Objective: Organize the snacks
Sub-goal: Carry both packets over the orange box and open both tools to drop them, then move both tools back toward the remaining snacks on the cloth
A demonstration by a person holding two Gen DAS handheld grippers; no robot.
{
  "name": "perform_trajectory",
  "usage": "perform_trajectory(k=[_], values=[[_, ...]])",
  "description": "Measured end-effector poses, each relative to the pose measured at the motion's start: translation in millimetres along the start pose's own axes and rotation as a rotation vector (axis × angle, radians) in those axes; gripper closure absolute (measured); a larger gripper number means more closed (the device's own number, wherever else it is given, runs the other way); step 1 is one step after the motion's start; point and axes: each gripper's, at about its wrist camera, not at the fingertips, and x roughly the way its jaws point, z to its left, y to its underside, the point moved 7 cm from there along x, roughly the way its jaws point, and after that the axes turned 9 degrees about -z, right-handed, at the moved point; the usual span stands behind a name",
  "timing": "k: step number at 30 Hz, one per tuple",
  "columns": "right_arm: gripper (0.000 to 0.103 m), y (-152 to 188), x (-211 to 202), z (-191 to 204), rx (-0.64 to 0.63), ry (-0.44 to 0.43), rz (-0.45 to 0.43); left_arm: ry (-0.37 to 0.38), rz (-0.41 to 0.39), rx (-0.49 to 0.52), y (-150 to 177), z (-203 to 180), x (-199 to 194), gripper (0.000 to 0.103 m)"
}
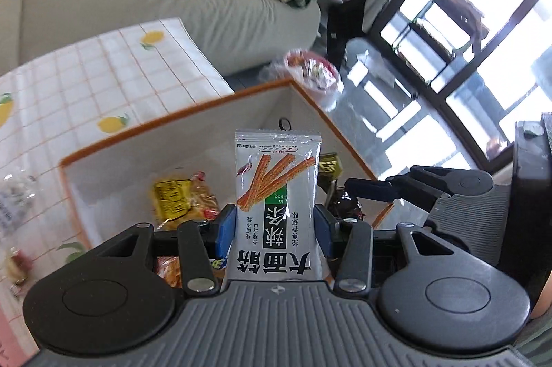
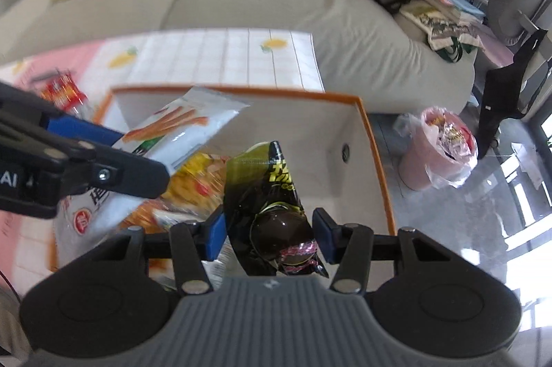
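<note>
Left tool (image 1: 276, 230) clamping white snack packet (image 1: 276, 194), right tool (image 2: 269, 234) clamping dark packet (image 2: 272, 201), both over orange-rimmed box (image 2: 376, 156)

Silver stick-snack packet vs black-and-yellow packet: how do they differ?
The flat silver foil stick-snack packet sits in the left claw; the black-and-yellow foil packet bulges in the right claw. Silver shows orange sticks; black shows a dark round shape. Both are over the orange-rimmed white box.

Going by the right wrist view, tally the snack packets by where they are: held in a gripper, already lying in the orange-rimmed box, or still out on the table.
Held in a gripper: 2 (silver stick-snack packet, black packet)
Lying in the orange-rimmed box: 2 (yellow-orange bag, white bag)
On the table: 1 (red packet)
Total: 5
</note>
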Motion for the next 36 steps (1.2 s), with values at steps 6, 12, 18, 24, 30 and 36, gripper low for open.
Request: perform_trajectory(k=[6,12,18,24,30,36], values=[[0.052,13.3,32.7,-8.4,-0.048,0.006,0.08,-0.008,0.084,0.017,3.7,5.7,39.6,0.049],[0.051,19.2,53.0,-8.9,-0.106,0.009,0.123,-0.051,0.158,0.036,11.2,13.4,67.4,0.049],[0.051,23.0,67.2,-2.7,-0.16,0.0,0.167,-0.122,0.22,0.074,22.0,18.5,78.6,0.049],[0.051,30.3,81.2,-0.7,-0.167,-0.011,0.227,-0.128,0.256,0.052,26.9,23.4,82.1,0.047],[0.051,28.0,80.1,-0.7,-0.174,-0.005,0.225,-0.153,0.254,0.05,25.4,25.2,77.8,0.038],[0.038,23.7,72.8,1.6,-0.19,0.015,0.212,-0.159,0.21,0.041,18.2,25.4,62.0,0.02]])
